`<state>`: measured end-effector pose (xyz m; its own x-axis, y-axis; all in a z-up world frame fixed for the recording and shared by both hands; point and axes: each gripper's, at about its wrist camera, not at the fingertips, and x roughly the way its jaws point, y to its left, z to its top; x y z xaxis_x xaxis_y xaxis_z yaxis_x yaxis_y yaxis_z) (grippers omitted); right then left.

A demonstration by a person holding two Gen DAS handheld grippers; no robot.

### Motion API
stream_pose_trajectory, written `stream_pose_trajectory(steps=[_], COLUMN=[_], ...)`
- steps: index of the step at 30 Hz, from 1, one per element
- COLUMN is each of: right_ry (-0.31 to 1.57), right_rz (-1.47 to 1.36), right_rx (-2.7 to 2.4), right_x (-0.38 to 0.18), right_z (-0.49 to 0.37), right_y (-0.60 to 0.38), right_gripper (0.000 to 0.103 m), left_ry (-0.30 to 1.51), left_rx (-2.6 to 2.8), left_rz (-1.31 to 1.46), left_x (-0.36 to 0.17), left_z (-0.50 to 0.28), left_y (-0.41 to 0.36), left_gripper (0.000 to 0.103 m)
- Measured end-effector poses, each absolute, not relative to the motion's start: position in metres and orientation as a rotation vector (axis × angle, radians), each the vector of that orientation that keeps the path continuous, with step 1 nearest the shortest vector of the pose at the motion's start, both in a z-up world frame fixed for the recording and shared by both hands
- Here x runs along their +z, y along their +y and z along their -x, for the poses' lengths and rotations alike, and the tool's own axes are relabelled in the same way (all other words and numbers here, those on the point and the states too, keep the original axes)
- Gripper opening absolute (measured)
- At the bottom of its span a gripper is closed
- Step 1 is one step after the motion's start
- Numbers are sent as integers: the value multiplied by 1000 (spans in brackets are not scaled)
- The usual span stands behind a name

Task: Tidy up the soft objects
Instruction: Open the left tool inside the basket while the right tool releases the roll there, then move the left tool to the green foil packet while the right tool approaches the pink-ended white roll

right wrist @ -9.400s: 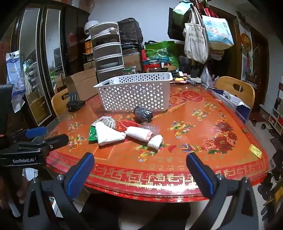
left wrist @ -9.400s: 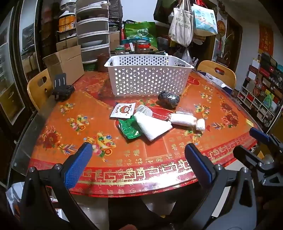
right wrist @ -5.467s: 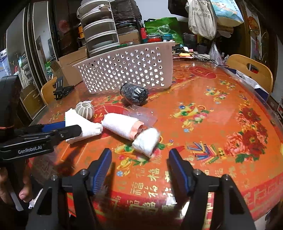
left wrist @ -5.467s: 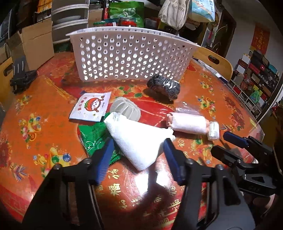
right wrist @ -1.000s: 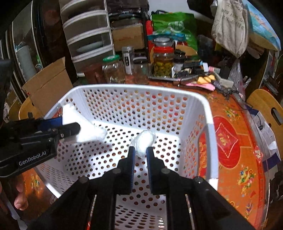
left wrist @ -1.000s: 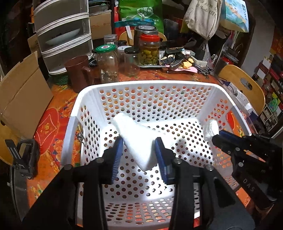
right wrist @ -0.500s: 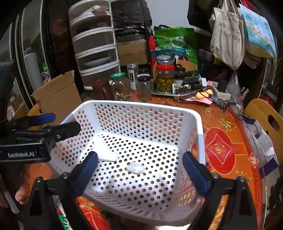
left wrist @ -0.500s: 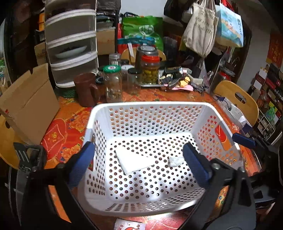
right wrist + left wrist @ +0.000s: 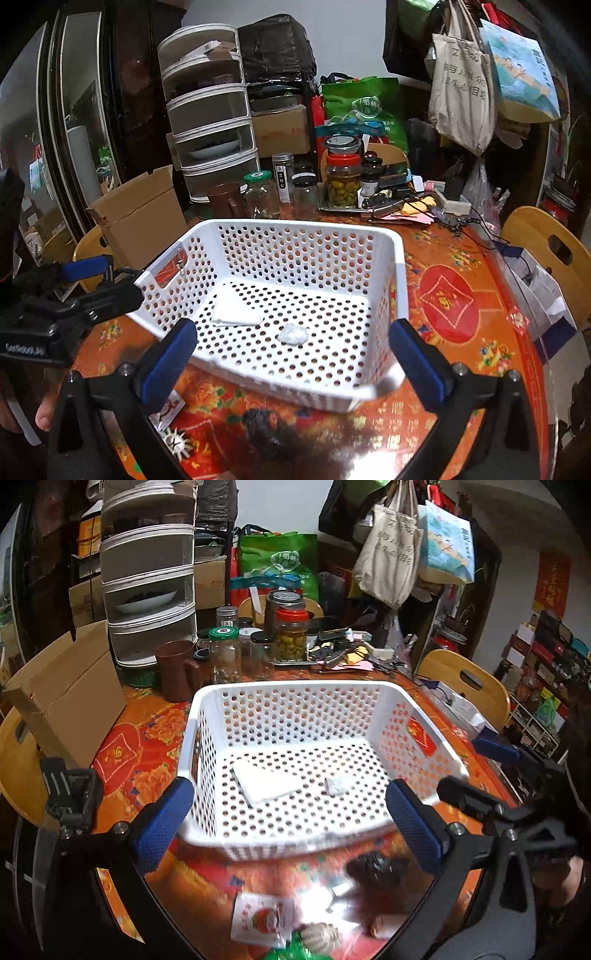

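Observation:
A white perforated basket [image 9: 291, 686] [image 9: 306, 223] stands on the red patterned table. On its floor lie a folded white cloth [image 9: 266, 784] [image 9: 234, 312] and a small white wad [image 9: 338, 784] [image 9: 293, 334], apart from each other. My left gripper [image 9: 288, 794] is open and empty, held above the basket's near rim. My right gripper [image 9: 291, 328] has its jaws opening wide, with nothing held between them. In front of the basket lie a dark crumpled ball [image 9: 376, 867] [image 9: 269, 432], a snack packet [image 9: 262, 917], a white ribbed object [image 9: 321, 936] and a pale roll [image 9: 388, 921].
Behind the basket stand glass jars [image 9: 223, 653], a brown mug [image 9: 177, 670], a tray of clutter and stacked drawers [image 9: 147, 587]. A cardboard box [image 9: 66, 698] sits at the left. A black clamp [image 9: 70, 794] rests near the table's left edge. Wooden chairs [image 9: 550, 251] ring the table.
Both grippers let go of the cloth and the wad, which now lie on the basket floor. Both jaws opened wide and both hands drew back and up from the basket.

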<state>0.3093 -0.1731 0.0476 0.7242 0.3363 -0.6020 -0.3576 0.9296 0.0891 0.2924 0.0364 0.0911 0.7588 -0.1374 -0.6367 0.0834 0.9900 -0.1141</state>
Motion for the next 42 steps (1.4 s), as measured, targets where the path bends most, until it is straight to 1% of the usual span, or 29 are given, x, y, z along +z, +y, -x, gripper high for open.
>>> stream_pose_trajectory(steps=[3,11,15,20,23,25,26,28,29,31,32,33,35,42], right_ry=[644,586,578,586,594,605,610,630,642,670,683,690,697,722], right_rz=[32,32,31,26,-3,-14,-17,-22,-23,-26,-30,-33,-24,-7], right_rx=[377,334,348,376,395,411,415,426,429,435,443,449,464,483], right_x=[47,36,20,-14,-31,-42,-47,-58,-63,-73,-77,-80,-83,-87], right_z=[-287,-213,-181,-149,-137,-132,-130,-130,-131,-135,-137,-139,-141,-154], right_y=[-180,-206,-211,-211,-212,-211,-211,-209,-208,-206,-206,-206,-200,-191], right_gripper=[103,103,103,102,96,85,81,69,67,56,53,51,51,51], left_ry=[670,603,586,640,685,706,716,734,743,762,775,785,806,853], left_rx=[-85,-35,-18,-45,-71,-81,-86,-97,-100,-103,-105,-107,-113,-124], left_rz=[54,100,103,140,151,150,151,160,162,161,159,157,153,132], left_x=[92,81,62,21,-3,-16,-23,-34,-39,-48,-53,-55,-64,-77], left_z=[-259,-166,-130,-109,-107,-107,-107,-108,-108,-114,-116,-118,-123,-142], left_y=[39,65,68,64,59,54,53,52,51,49,49,48,46,39], left_gripper=[103,103,103,103,103,103,103,102,100,95,92,88,85,85])
